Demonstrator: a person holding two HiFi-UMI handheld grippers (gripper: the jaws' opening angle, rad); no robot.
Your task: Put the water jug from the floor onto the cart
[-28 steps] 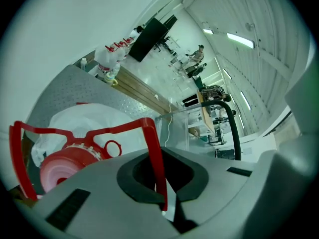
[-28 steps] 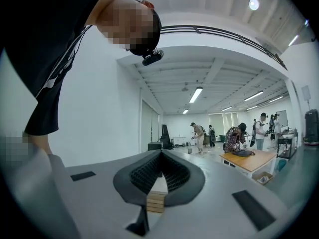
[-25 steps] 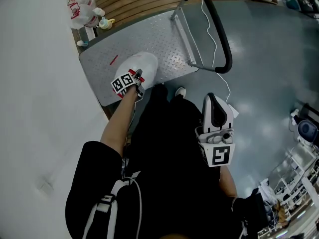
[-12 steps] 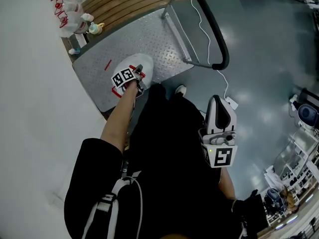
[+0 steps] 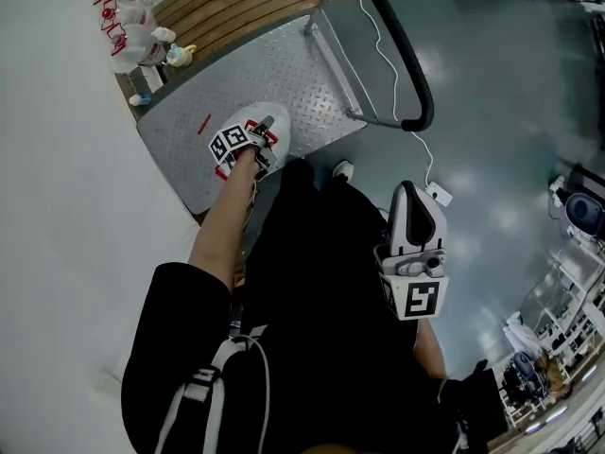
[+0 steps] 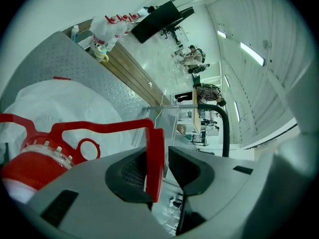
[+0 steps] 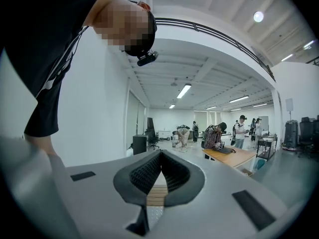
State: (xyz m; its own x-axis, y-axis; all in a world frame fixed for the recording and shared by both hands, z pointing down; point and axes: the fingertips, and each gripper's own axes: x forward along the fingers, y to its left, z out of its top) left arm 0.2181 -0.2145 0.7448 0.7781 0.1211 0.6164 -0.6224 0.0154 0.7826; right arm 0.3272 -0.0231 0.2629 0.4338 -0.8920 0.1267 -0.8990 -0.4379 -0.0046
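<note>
The white water jug (image 5: 248,132) sits on the cart's metal deck (image 5: 236,69) near its front edge. My left gripper (image 5: 266,127) is at the jug's top. In the left gripper view the jug's red handle (image 6: 154,153) stands between the jaws, which are opening: it leans on the left pad, with a gap to the right pad. The red cap (image 6: 35,169) and white body (image 6: 60,106) lie below left. My right gripper (image 5: 408,189) hangs shut beside my leg, over the floor, with nothing in it.
The cart's black push handle (image 5: 405,60) rises at the deck's right end, and a white cable (image 5: 395,93) trails from it. More jugs with red handles (image 5: 128,22) and wooden boards (image 5: 246,3) lie beyond the cart. A white wall runs along the left.
My left gripper and the jug have shifted a little farther onto the cart's deck. The right gripper has stayed where it was.
</note>
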